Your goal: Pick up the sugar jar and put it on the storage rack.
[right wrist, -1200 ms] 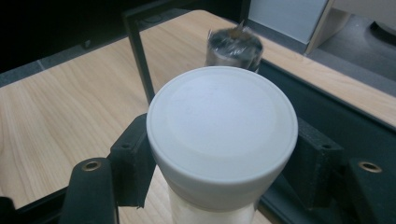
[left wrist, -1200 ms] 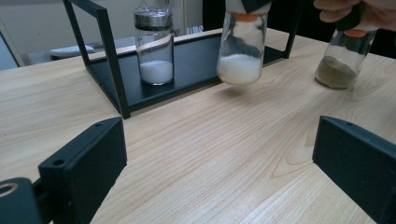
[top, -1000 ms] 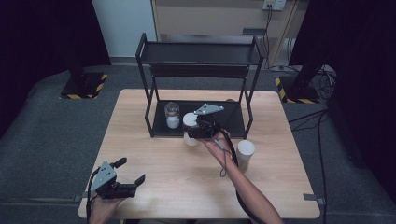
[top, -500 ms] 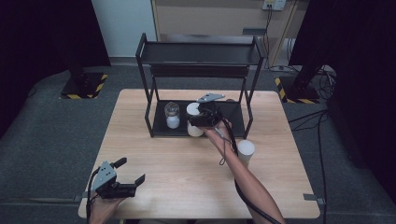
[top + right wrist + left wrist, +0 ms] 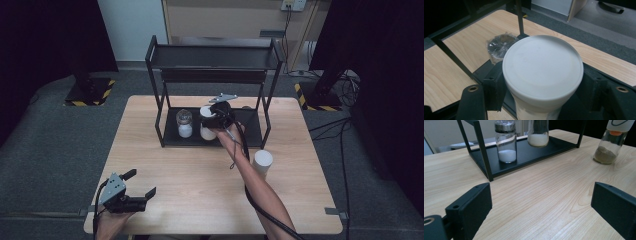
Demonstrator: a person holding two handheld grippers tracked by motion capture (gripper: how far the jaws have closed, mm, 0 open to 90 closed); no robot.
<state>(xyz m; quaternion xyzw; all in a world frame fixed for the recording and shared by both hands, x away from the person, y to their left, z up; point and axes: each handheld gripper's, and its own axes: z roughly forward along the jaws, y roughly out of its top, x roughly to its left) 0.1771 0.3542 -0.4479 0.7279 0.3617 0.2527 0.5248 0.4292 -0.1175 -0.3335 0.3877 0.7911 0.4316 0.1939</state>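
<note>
Jar: white-capped jar (image 5: pixel 206 122) upright, in the right claw (image 5: pixel 214 119), over the rack's (image 5: pixel 250 131) bottom shelf just right of the small salt jar (image 5: pixel 184 123).
Grip: jaws clamped on the jar's neck, under the cap (image 5: pixel 543 69).
Nearer hand: right — left claw (image 5: pixel 131 192) wide open, empty, at the near left.
Change: the jar has moved from in front of the rack to the shelf.

The right gripper (image 5: pixel 216 118), on an outstretched forearm, has its jaws clamped with something filling the gap, while the left gripper (image 5: pixel 140 186) rests level, jaws spread wide.
</note>
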